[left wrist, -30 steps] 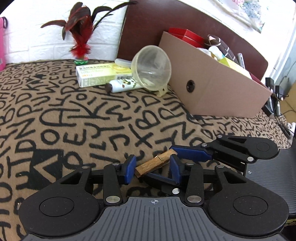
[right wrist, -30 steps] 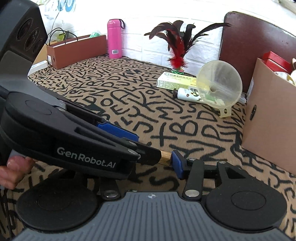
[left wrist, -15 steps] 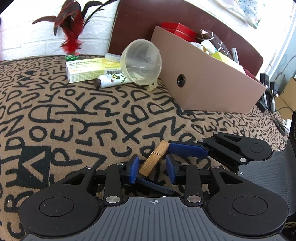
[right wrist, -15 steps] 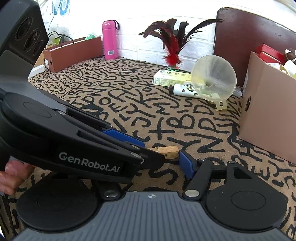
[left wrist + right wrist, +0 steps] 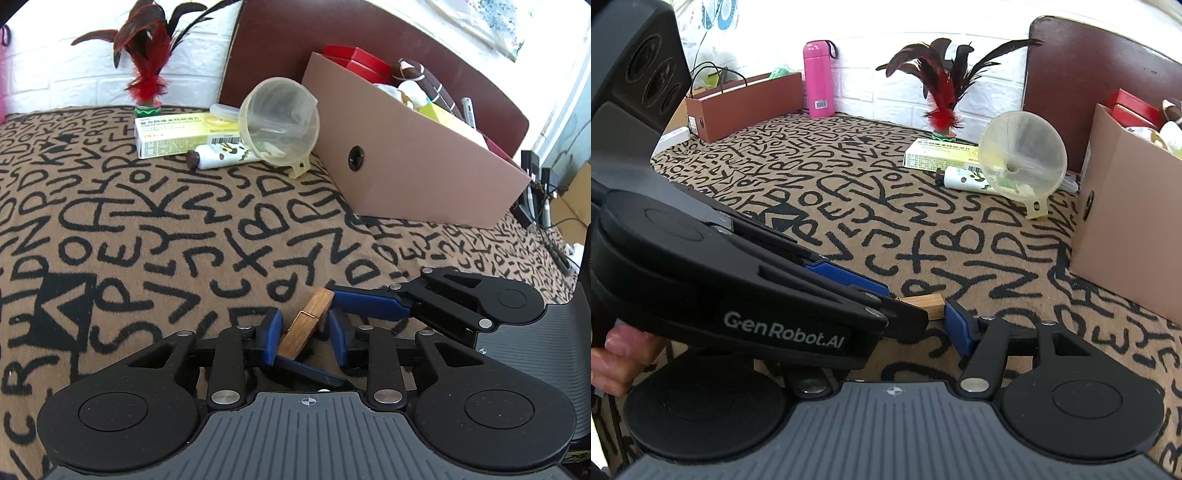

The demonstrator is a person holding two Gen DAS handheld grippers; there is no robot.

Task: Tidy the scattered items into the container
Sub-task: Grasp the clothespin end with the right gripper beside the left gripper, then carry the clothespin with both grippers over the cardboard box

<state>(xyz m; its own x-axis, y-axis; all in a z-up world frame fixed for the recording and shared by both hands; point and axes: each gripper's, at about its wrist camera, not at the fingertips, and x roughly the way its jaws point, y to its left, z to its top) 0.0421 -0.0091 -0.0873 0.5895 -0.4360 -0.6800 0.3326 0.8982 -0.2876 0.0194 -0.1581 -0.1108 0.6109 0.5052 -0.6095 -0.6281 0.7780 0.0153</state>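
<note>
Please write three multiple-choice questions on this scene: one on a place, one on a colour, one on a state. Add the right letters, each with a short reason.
1. Where is the wooden clothespin? A inside a cardboard box; B between the fingers of the left claw; C on a plate.
2. The tall bottle is: A pink; B green; C blue.
3. The funnel: A stands upright; B lies on its side; C lies mouth down.
Answers: B, the fingers flank it; A, plainly pink; B, its mouth faces sideways.
</note>
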